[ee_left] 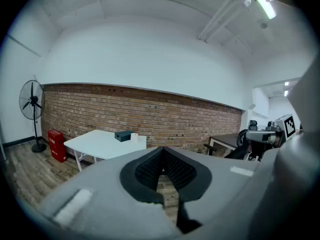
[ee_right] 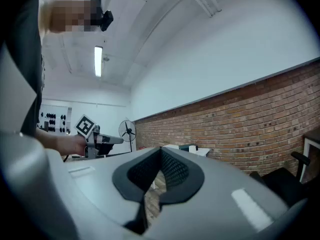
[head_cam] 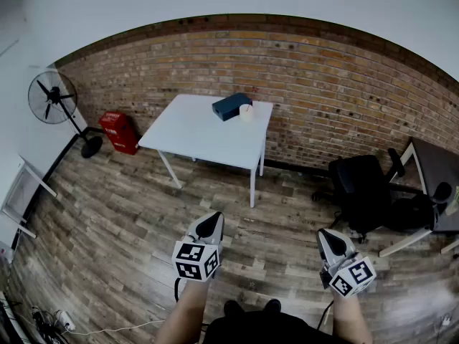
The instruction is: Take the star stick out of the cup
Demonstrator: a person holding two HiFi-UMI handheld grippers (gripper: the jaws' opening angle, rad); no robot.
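Note:
A small white cup (head_cam: 246,112) stands at the far right of a white table (head_cam: 193,135), next to a dark blue box (head_cam: 231,106). A thin stick rises from the cup; its star is too small to make out. Both grippers hang low near my body, well short of the table. The left gripper (head_cam: 209,226) is shut and holds nothing. The right gripper (head_cam: 331,242) is also shut and empty. In the left gripper view the cup (ee_left: 134,136) shows far off above the closed jaws of the left gripper (ee_left: 161,169). The right gripper (ee_right: 159,171) points toward the table too.
A brick wall runs behind the table. A standing fan (head_cam: 56,99) and red boxes (head_cam: 118,131) are at the left. A black office chair (head_cam: 362,188) and a dark desk (head_cam: 437,167) stand at the right. Wooden floor lies between me and the table.

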